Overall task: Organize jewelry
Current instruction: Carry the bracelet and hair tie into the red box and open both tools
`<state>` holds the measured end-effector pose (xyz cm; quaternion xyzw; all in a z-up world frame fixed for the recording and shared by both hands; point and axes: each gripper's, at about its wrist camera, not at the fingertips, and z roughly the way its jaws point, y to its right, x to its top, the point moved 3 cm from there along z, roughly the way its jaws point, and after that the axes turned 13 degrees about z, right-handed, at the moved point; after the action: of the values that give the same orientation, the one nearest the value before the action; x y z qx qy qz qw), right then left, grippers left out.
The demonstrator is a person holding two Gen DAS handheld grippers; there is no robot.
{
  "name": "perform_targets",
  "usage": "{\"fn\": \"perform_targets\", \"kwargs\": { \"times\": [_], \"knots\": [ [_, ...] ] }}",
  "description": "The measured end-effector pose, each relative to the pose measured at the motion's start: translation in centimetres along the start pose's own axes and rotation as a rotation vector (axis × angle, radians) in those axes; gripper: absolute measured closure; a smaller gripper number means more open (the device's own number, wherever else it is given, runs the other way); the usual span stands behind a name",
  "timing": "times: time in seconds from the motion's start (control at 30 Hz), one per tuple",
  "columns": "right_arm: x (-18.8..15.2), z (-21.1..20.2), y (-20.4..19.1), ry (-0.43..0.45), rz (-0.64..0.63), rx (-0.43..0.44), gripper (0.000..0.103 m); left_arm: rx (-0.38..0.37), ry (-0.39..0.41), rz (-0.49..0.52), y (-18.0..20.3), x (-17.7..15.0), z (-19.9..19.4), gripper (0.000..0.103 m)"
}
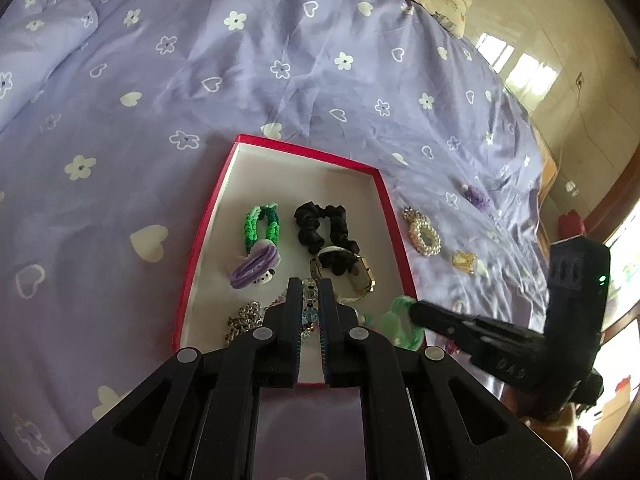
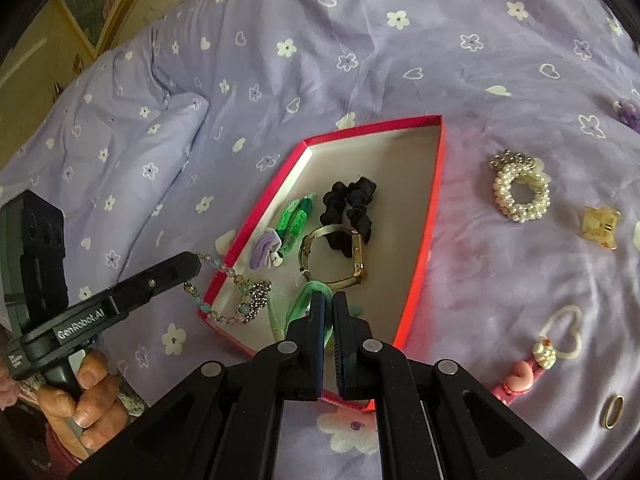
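Lilac bedsheet [image 2: 360, 52] printed with white flowers and hearts covers the whole work surface. Near its centre lies the red box [image 2: 424, 256], shallow, white inside.

Contents of the box, right wrist view:
- black scrunchie [image 2: 352, 204] at centre, touching the gold watch [image 2: 332, 256] at its 6 o'clock;
- green braided band [image 2: 296, 216] at 9 o'clock of the scrunchie, with a purple plush charm [image 2: 268, 252] at its lower end;
- silver chain [image 2: 258, 300] in the near left corner.

The left gripper [image 1: 310, 292] is clamped on a crystal bead bracelet [image 2: 224, 270]; the strand drapes across the box's left wall, partly inside and partly outside, next to the silver chain. The right gripper [image 2: 327, 312] is clamped on a pale green hair tie [image 2: 306, 300], held over the near end of the box at 6 o'clock of the watch.

Items outside the box, on the sheet at 3 o'clock:
- pearl scrunchie [image 2: 520, 192], nearest the box wall;
- amber hair claw [image 2: 600, 226], farther out;
- pink band with a small charm [image 2: 532, 364], near the camera;
- gold ring [image 2: 614, 412], at the lower right edge.
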<state>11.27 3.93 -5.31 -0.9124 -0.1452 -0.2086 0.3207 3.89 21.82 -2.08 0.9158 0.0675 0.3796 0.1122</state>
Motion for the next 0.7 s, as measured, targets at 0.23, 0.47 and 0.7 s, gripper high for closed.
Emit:
{"fn": "perform_targets", "kwargs": {
  "times": [0.23,0.47,0.7],
  "knots": [
    [-0.2,2.4,-0.2,-0.043,-0.034,-0.058,0.099,0.024,-0.031,-0.042,-2.2,-0.8,2.1,0.097],
    [0.0,4.4,-0.2,-0.076,-0.064,-0.108,0.099,0.089,-0.085,-0.061,-4.4,-2.0,4.0,0.097],
    [0.1,5.0,-0.1,-0.088,-0.067,-0.111,0.097,0.115,-0.120,-0.058,-5.0,-2.9,4.8,0.097]
  ]
}}
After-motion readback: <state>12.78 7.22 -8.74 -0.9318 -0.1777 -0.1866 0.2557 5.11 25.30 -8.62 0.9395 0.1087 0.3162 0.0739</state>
